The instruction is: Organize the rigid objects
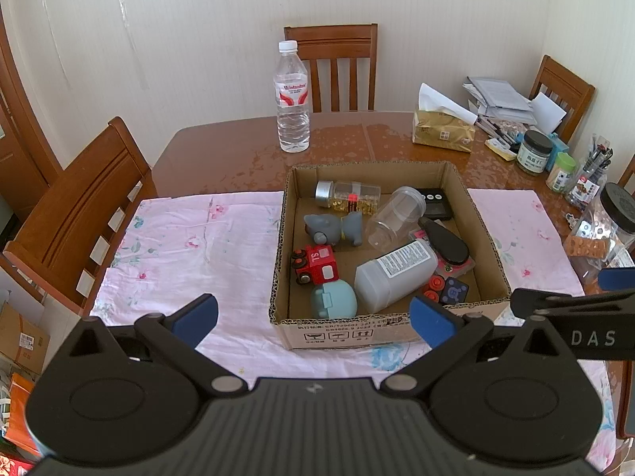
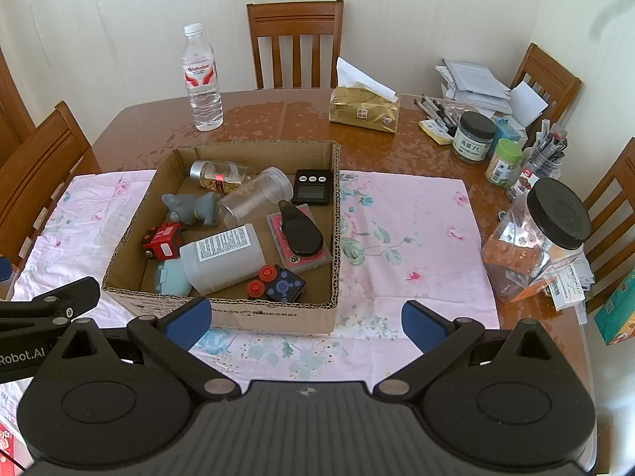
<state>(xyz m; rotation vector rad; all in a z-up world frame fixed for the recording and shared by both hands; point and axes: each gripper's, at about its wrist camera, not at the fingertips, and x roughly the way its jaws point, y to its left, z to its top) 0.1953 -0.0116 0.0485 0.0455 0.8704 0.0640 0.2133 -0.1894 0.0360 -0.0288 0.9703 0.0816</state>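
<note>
Cardboard box (image 1: 488, 238) held the toys and bottles jumbled, twelve o'clock of left gripper (image 1: 313, 317) and right gripper (image 2: 305, 319), both spread, empty; stage indeterminate.

You're in a home dining room: a wooden dining table (image 2: 278, 119) ringed by slatted wooden chairs (image 2: 295, 39), a floral cloth (image 2: 416, 230) spread over it, tissues (image 2: 363, 109) at twelve o'clock, household jars (image 2: 472, 137) at two.

Our left claw (image 1: 313, 319) and right claw (image 2: 306, 319) are matte black, with blue fingertip pads (image 1: 430, 321), silver pivot screws, ribbed bodies, and white lettering "DAS" and "Robot.AI".
</note>
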